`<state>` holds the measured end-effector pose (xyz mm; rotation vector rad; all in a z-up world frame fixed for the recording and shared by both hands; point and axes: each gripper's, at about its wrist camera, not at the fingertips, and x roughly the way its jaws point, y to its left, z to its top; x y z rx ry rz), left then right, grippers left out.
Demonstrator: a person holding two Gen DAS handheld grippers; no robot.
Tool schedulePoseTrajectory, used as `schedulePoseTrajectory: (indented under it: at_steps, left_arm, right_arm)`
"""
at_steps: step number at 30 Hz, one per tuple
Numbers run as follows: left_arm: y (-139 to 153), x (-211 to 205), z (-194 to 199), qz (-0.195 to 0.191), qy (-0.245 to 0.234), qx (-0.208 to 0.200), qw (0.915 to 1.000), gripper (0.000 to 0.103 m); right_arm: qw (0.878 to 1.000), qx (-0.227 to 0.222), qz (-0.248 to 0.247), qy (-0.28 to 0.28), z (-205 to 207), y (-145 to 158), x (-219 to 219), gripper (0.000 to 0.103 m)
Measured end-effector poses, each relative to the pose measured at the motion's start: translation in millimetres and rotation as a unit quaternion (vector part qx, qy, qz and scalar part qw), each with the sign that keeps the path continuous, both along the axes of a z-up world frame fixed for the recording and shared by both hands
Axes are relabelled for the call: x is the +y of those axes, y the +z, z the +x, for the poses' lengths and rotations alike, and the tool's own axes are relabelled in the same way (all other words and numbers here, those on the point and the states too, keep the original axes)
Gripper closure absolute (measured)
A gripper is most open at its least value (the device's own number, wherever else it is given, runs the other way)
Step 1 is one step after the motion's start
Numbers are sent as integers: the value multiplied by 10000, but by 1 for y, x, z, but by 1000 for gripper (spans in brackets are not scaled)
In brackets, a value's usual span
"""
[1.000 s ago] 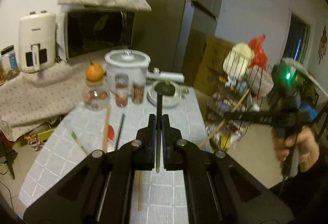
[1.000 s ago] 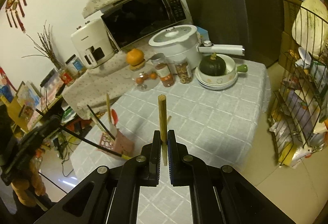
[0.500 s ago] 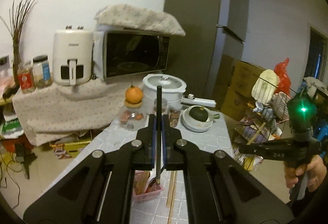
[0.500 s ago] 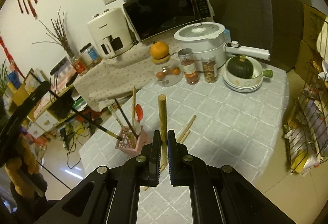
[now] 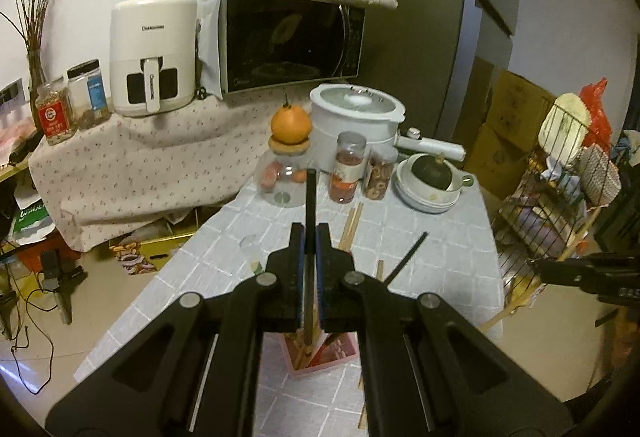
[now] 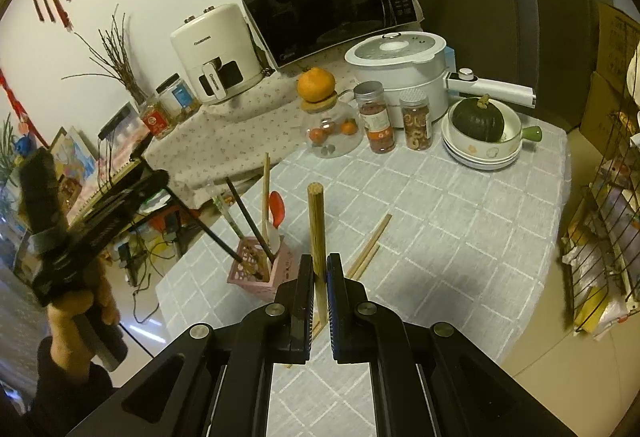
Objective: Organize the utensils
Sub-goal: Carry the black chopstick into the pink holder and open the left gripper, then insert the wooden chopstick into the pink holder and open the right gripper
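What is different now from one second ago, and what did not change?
The left gripper has carried its black chopstick down to the pink holder; its tip is now inside. Nothing was released. The right gripper still grips its wooden chopstick, and two more chopsticks stay on the table.

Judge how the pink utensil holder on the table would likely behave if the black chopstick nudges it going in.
The pink utensil holder looks small, with lattice walls, so probably light and apt to slide on the checked tablecloth. The tall utensils leaning out of it likely make it top-heavy and apt to tip. The black chopstick in the left gripper looks stiff.
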<state>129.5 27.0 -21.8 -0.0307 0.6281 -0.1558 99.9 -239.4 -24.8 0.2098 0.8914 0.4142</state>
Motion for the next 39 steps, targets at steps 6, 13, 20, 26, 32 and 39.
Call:
schedulePoseTrajectory:
  at_steps: [6, 13, 20, 26, 32, 39]
  left_arm:
    - [-15, 6, 16, -86, 66, 260, 9996, 97]
    - [-9, 9, 9, -188, 99, 356, 9991, 62]
    - [-15, 24, -2, -291, 272, 741, 9965, 42]
    - [-25, 43, -10, -389, 355, 1075, 9928, 42]
    - [-39, 68, -14, -663, 457, 1449, 9862, 42]
    - [-51, 89, -18, -808, 678, 1781, 9784, 42]
  right_arm:
    - [10000, 35, 8, 64, 2, -2, 12, 97]
    - [9997, -88, 118, 180, 7, 6, 31, 97]
    - [9988, -273, 277, 287, 14, 15, 58, 97]
    - [9974, -523, 327, 370, 20, 22, 82, 97]
    - [9957, -712, -267, 536, 25, 19, 122, 97]
    - [9914, -387, -939, 824, 52, -4, 167, 97]
